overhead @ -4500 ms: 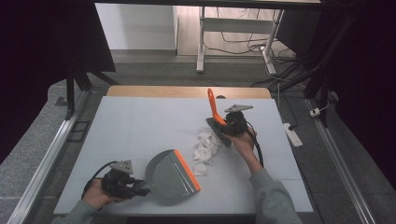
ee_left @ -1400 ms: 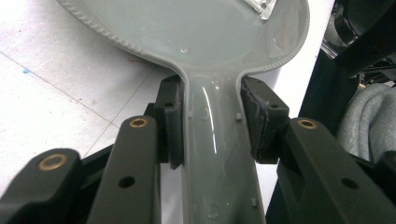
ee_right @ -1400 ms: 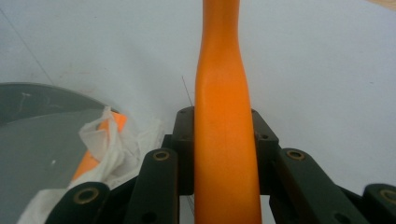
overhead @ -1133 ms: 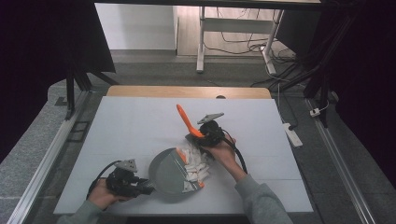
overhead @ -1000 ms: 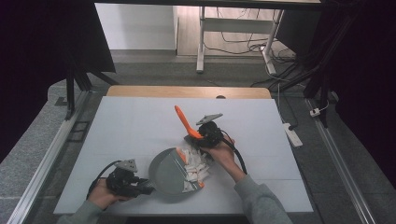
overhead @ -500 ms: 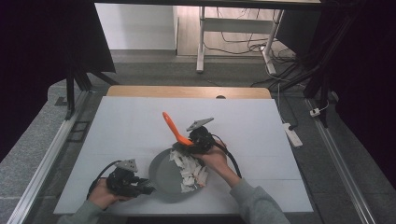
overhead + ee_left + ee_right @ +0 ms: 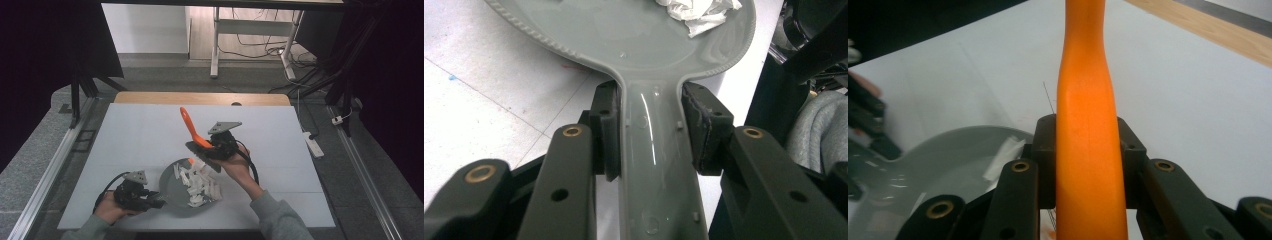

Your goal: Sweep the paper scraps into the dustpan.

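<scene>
A grey dustpan (image 7: 175,192) lies flat near the table's front edge, with crumpled white paper scraps (image 7: 197,182) heaped in it. My left gripper (image 7: 150,202) is shut on the dustpan's handle (image 7: 656,165), its pads (image 7: 609,130) pressing both sides; the scraps (image 7: 699,10) show at the top of that view. My right gripper (image 7: 212,150) is shut on the orange handle (image 7: 189,125) of a brush, held just above the pan's far rim. In the right gripper view the orange handle (image 7: 1088,120) runs up between the jaws, with the dustpan (image 7: 948,160) at lower left.
The white tabletop (image 7: 140,135) spreads to the left and behind the pan. A wooden strip (image 7: 200,98) edges the far side. A power strip (image 7: 312,142) lies on the floor at the right, and a metal rail (image 7: 55,165) runs along the left.
My right gripper swept the brush leftward and pushed the paper scraps into the dustpan, then rose a little above its rim. The left gripper and pan stayed still.
</scene>
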The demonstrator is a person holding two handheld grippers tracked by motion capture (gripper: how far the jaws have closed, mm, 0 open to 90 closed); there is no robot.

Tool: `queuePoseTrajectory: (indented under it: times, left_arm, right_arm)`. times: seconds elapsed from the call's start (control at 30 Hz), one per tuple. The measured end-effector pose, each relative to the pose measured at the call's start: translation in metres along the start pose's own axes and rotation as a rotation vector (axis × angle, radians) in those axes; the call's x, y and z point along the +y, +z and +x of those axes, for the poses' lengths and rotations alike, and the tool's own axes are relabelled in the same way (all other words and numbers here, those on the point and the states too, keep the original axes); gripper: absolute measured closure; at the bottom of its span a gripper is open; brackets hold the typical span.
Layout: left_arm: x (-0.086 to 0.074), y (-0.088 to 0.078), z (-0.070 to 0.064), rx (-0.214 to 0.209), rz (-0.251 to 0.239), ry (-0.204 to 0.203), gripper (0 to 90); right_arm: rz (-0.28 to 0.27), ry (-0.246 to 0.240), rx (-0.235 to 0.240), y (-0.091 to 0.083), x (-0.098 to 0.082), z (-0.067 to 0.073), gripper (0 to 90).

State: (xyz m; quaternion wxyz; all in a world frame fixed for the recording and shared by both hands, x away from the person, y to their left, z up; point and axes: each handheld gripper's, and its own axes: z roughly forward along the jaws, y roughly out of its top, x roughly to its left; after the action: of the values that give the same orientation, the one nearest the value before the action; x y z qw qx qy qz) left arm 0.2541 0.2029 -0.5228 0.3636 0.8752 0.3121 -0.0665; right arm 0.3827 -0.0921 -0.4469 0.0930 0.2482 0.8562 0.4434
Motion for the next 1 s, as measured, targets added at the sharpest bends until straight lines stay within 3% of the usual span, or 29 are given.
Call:
queuePoseTrajectory:
  times: [0.27, 0.47, 0.77, 1.0]
  left_arm:
    - [0.000, 0.000, 0.000, 0.000, -0.001, 0.000, 61.1]
    - [0.000, 0.001, 0.000, 0.000, -0.004, -0.006, 61.1]
    - [0.000, 0.001, 0.000, 0.000, -0.005, -0.003, 61.1]
    - [0.001, 0.001, -0.001, 0.002, -0.005, -0.003, 61.1]
  right_arm:
    - [0.043, 0.063, -0.073, 0.005, -0.013, -0.026, 70.4]
    - [0.089, 0.084, -0.092, 0.017, -0.021, -0.038, 70.5]
    - [0.136, 0.073, -0.084, 0.030, -0.025, -0.036, 70.5]
    - [0.176, 0.031, -0.061, 0.042, -0.025, -0.019, 70.5]
